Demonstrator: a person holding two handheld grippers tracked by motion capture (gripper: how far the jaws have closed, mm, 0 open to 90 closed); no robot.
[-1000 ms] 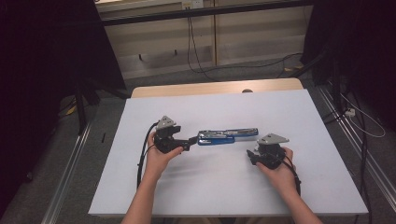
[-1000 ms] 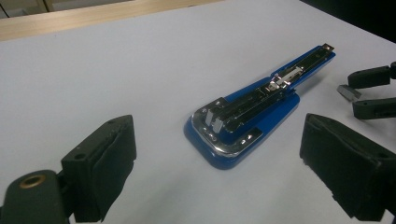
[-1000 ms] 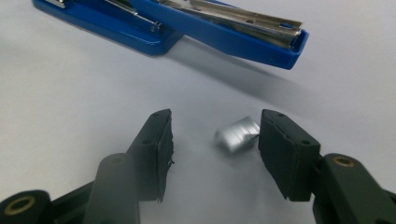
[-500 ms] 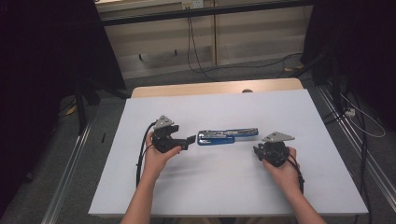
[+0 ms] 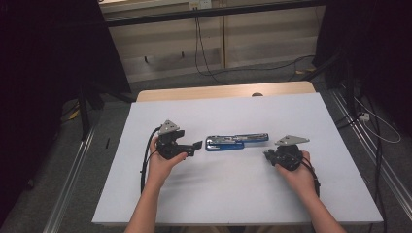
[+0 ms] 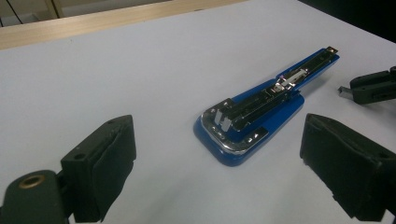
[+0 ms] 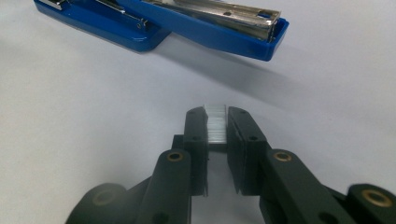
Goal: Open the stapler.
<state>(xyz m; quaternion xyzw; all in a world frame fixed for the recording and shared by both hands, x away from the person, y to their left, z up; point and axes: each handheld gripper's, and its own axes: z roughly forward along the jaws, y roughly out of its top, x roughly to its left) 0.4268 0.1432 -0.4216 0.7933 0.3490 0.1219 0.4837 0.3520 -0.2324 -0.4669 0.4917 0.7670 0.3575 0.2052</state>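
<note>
blue stapler (image 5: 236,142) lies opened flat, its chrome staple channel exposed.

A white-topped table (image 5: 233,194) with a wooden far edge carries a blue stapler (image 5: 236,142), lying opened out flat near the middle of its surface.

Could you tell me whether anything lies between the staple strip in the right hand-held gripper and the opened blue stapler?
Nothing visible does. The right hand-held gripper pinches the staple strip, and bare white table separates it from the opened stapler.
</note>
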